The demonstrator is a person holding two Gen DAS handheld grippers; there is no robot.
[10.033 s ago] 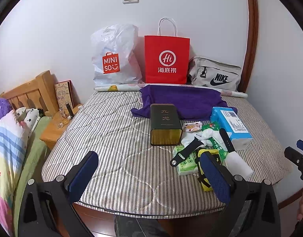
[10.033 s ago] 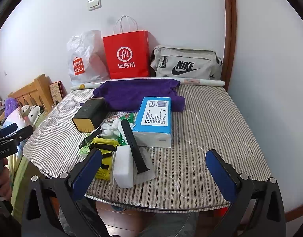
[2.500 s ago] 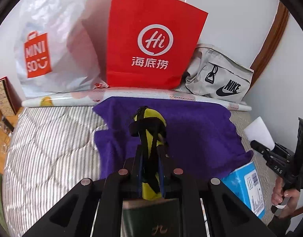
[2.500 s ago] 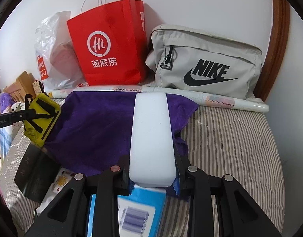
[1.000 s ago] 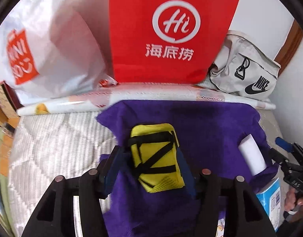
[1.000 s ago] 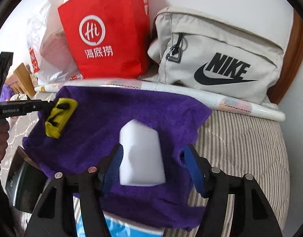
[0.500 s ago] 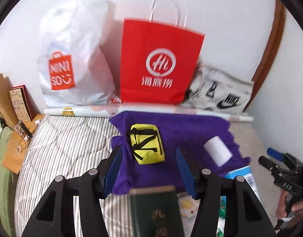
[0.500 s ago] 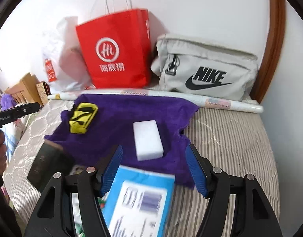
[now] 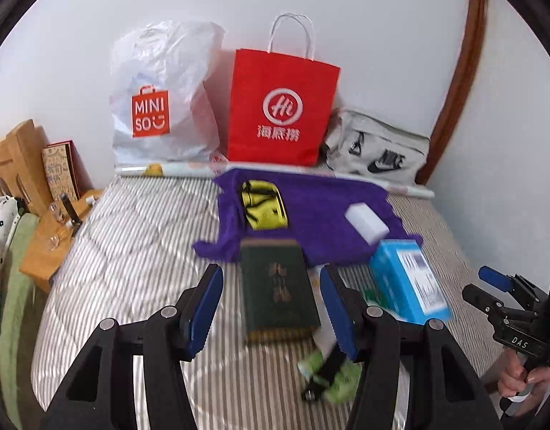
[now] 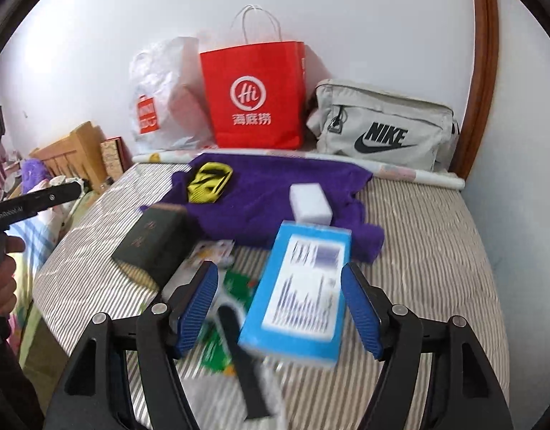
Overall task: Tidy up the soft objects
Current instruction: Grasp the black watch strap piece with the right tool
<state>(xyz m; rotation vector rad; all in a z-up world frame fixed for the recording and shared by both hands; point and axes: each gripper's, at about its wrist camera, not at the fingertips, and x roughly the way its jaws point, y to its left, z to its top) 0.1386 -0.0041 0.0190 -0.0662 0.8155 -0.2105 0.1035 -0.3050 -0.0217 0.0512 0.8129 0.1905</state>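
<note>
A purple towel (image 9: 321, 211) (image 10: 268, 193) lies spread at the back of the striped mattress. On it rest a yellow pouch with black straps (image 9: 263, 206) (image 10: 208, 177) and a white sponge block (image 9: 367, 227) (image 10: 309, 202). My left gripper (image 9: 271, 310) stands open and empty above a dark green tin (image 9: 276, 288), well short of the towel. My right gripper (image 10: 279, 310) is open, its jaws still widening, with nothing pressed between them; a blue tissue box (image 10: 303, 292) lies below it on the bed.
A white Miniso bag (image 9: 160, 96), a red paper bag (image 9: 280, 111) and a grey Nike bag (image 10: 382, 129) line the wall behind a rolled poster (image 9: 167, 170). Green packets and a black strap (image 9: 328, 369) lie near the front edge. A wooden headboard (image 9: 13, 165) stands left.
Both grippers have pulled back and up from the towel, leaving the yellow pouch and the white sponge lying on it. The right gripper's jaws stand a little wider.
</note>
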